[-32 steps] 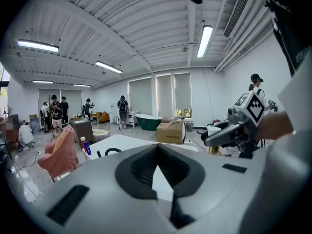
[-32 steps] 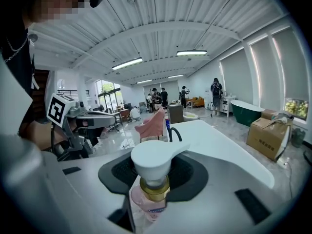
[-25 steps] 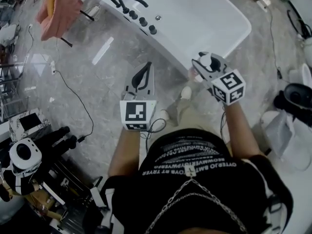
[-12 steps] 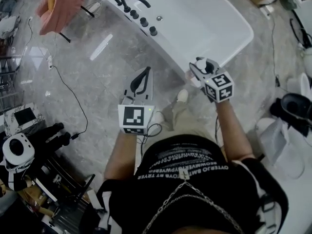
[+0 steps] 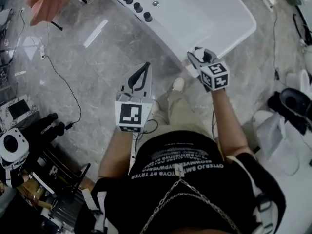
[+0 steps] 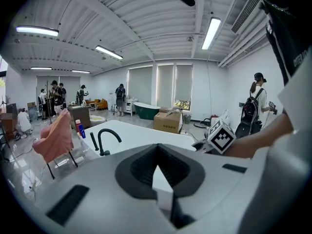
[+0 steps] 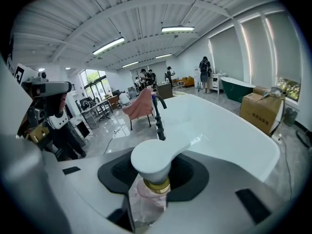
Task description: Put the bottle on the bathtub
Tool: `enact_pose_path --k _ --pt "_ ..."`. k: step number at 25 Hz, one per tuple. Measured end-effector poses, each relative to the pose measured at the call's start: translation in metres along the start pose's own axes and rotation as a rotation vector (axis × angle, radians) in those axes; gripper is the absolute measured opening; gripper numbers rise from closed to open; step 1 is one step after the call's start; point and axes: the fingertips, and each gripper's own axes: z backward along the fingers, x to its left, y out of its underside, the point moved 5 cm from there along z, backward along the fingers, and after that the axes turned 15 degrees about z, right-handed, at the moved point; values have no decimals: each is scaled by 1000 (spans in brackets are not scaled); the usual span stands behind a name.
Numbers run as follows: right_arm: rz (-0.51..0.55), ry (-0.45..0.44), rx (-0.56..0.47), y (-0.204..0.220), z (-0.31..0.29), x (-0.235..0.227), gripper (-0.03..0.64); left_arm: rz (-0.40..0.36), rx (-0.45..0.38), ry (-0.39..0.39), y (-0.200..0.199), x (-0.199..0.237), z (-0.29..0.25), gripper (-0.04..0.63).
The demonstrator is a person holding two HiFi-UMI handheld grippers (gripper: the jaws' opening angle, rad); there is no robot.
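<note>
A pump bottle (image 7: 152, 164) with a white pump head, gold collar and pale pink body sits upright between the jaws of my right gripper (image 7: 151, 194), which is shut on it. From above, the bottle (image 5: 200, 57) and right gripper (image 5: 197, 63) hang just off the near rim of the white bathtub (image 5: 209, 18), above the floor. The bathtub (image 7: 219, 130) stretches ahead of the bottle. My left gripper (image 5: 145, 68) hovers over the marble floor left of the tub; its jaws meet at the tip with nothing between them. The tub (image 6: 141, 136) lies beyond the left gripper (image 6: 157, 172).
A black faucet (image 6: 105, 141) and black knobs (image 5: 139, 11) stand on the tub's left rim. A pink cloth (image 5: 43, 1) hangs on a stand, and a cable (image 5: 66, 84) runs across the floor. Dark equipment (image 5: 22, 147) is at the left, a cardboard box (image 6: 168, 121) behind the tub.
The right gripper with the bottle has sunk and stands nearer the tub's near rim. The left gripper has dropped a little. Both sets of jaws look unchanged.
</note>
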Motion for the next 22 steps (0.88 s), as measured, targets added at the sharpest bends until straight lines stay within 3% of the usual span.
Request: enact_pose_path --k 9,22 --pt "-16 -1 102 49 -19 -2 147 12 22 32 13 -12 -8 -3" --pt "-46 49 128 74 -21 -9 153 5 43 38 17 -18 7 -3"
